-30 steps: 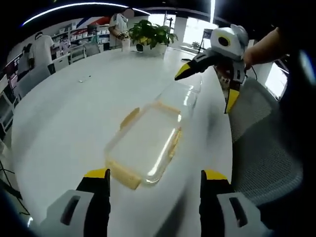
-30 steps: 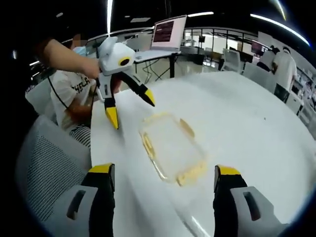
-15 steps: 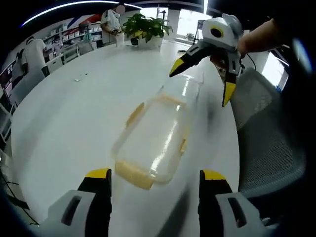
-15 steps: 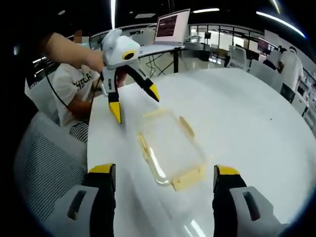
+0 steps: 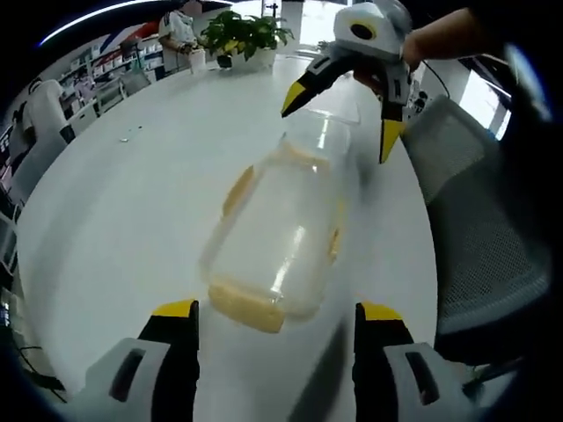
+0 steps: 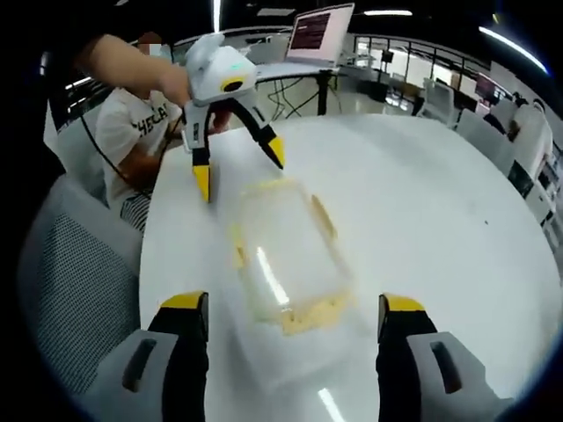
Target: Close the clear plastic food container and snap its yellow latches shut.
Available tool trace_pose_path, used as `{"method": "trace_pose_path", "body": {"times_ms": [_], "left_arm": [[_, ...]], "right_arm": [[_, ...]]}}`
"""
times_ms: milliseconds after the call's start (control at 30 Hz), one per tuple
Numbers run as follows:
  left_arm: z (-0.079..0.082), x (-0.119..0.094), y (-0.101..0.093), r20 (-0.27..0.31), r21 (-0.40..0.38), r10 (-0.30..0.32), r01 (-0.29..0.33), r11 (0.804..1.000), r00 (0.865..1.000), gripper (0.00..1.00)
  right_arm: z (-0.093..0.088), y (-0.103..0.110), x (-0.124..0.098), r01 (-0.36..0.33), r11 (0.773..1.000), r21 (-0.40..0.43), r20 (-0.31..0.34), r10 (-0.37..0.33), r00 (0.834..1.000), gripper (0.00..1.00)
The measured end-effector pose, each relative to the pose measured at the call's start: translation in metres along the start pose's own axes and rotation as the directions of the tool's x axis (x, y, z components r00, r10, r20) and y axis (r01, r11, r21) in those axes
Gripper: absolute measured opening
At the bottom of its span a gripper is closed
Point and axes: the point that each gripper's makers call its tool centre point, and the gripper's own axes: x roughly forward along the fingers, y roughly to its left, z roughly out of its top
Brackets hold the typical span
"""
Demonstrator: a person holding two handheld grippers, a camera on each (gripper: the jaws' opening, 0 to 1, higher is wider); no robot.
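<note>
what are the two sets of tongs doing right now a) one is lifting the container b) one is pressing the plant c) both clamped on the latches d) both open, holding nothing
d: the left tongs and right tongs are spread wide, clear of the clear container on the white table.

The clear plastic food container (image 5: 277,237) lies flat, yellow latches (image 5: 249,308) flared outward, unlatched.
</note>
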Motion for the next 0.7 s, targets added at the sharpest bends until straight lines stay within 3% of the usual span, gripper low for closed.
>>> {"method": "trace_pose_path", "body": {"times_ms": [267,433,500,567,700], "left_arm": [[-0.003,0.003,0.01,-0.042,0.064,0.0,0.002,0.998,0.999,0.66],[-0.005,0.005,0.014,-0.063,0.083,0.0,0.005,0.997,0.998,0.65],[-0.006,0.006,0.014,-0.07,0.096,-0.006,0.013,0.995,0.998,0.64],[-0.008,0.007,0.014,-0.086,0.113,-0.01,0.02,0.993,0.996,0.64],[-0.008,0.01,0.016,-0.102,0.138,-0.016,0.03,0.99,0.995,0.63]], "right_arm": [[-0.012,-0.002,0.01,-0.042,0.991,-0.128,-0.104,0.029,0.994,0.72],[-0.016,-0.006,0.012,-0.063,0.989,-0.136,-0.134,0.045,0.99,0.71],[-0.019,-0.007,0.013,-0.08,0.983,-0.168,-0.175,0.05,0.983,0.7],[-0.026,-0.01,0.013,-0.101,0.974,-0.2,-0.258,0.047,0.965,0.65],[-0.018,-0.012,0.021,-0.122,0.975,-0.184,-0.241,0.075,0.968,0.64]]}}
